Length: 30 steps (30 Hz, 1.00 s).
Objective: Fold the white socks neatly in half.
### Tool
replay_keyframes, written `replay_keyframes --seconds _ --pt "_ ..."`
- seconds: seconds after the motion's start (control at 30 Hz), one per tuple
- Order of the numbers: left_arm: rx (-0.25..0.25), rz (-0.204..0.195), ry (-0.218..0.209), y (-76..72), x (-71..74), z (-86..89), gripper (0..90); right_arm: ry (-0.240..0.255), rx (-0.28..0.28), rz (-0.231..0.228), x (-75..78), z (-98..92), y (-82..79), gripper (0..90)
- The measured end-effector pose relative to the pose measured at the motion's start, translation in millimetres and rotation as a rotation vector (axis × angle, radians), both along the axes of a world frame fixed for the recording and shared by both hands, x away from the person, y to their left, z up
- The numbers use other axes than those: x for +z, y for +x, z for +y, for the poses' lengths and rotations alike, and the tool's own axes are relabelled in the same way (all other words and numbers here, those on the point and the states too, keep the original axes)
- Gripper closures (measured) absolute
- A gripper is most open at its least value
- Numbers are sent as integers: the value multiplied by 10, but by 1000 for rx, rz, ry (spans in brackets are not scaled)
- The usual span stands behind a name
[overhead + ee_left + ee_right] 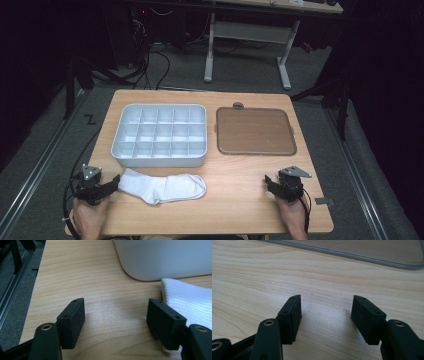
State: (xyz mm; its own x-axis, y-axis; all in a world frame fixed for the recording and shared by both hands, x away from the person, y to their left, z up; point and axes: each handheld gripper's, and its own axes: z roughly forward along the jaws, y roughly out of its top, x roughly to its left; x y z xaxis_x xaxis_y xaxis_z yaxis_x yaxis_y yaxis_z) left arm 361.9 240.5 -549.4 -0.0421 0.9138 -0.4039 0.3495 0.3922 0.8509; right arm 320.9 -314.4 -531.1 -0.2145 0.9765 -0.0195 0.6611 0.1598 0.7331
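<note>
Sock lies flat on the bench, just in front of the divided tray, its cuff beside your left gripper, whose jaws stand apart. Close now and you may pinch only one layer, since one jaw already overlaps the cuff edge, as the left gripper view shows. Your right gripper, jaws apart, faces bare wood near the lid.
</note>
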Motion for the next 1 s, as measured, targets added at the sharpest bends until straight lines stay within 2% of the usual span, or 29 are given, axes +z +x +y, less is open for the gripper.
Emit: replay_keyframes --seconds 0.47,0.6,0.67,0.87,0.9,1.0 --pt "-1 0 -2 3 2 4 315 1 -2 -1 2 -2 -1 445" --pt "4 -1 -30 4 14 26 314 -3 -5 -5 3 -1 -4 474" --pt "5 0 -67 4 27 58 299 -1 -2 -6 3 4 -9 495" --pt "-5 -2 -90 -22 38 65 316 15 15 0 22 46 -34 553" --pt "-7 -5 -112 -34 52 67 316 17 20 -3 30 65 -39 561" --pt "-8 -19 -126 -62 84 78 316 21 39 -8 55 122 -45 584"
